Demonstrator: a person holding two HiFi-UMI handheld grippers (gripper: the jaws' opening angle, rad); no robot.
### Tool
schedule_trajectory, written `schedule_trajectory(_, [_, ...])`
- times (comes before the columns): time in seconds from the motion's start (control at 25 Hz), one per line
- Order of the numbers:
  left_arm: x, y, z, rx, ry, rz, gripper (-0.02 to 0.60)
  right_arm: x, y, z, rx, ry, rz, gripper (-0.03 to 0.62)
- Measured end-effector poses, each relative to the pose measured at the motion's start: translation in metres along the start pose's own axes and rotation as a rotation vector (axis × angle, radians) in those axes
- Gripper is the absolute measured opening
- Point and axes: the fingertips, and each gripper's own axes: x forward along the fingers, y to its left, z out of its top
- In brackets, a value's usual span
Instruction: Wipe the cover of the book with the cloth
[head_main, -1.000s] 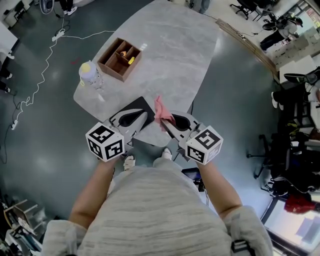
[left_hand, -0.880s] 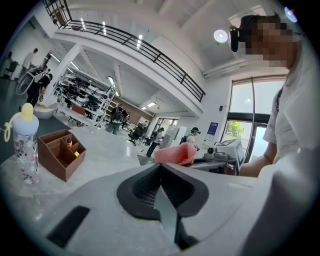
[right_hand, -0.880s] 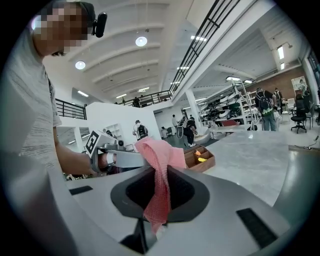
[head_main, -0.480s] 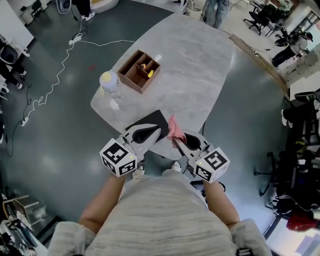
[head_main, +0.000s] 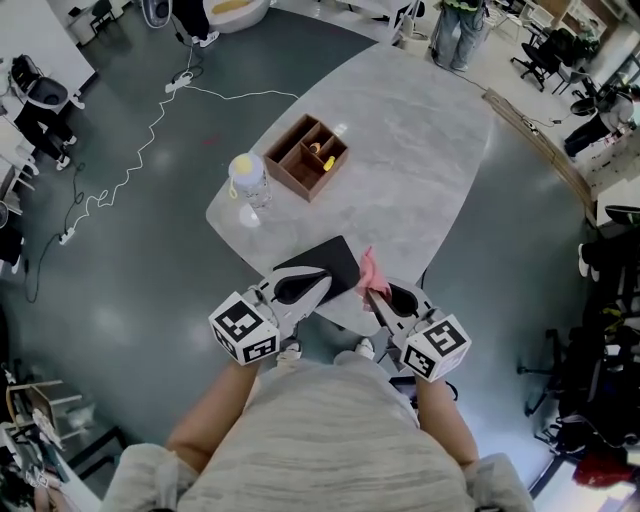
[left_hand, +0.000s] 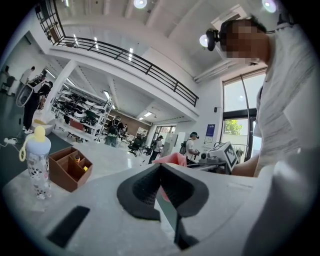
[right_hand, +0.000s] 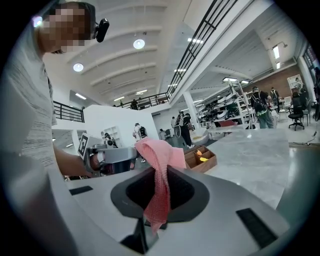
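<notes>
Left gripper seemingly hides part of the book.

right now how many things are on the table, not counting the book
2: a bottle near the left edge of the table, a wooden box beside it; others may be hidden.

The grey table bears a wooden box, a baby bottle and, at its near edge, a black book.

Left gripper and right gripper hold fingers closed.
</notes>
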Motion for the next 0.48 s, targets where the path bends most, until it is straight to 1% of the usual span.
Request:
schedule_trajectory(0.28, [-0.0050, -0.0030, -0.0035, 0.001, 0.010, -0.015, 0.015, 0.0045, 0.0082, -0.0033, 0.001, 0.009, 0.008, 0.046])
schedule_trajectory(0.48, [-0.0042, -0.0049, -0.0086, -0.009, 0.023, -0.007, 0.014, 0.0007, 0.0088, -0.0074, 0.008, 0.015, 0.008, 0.046])
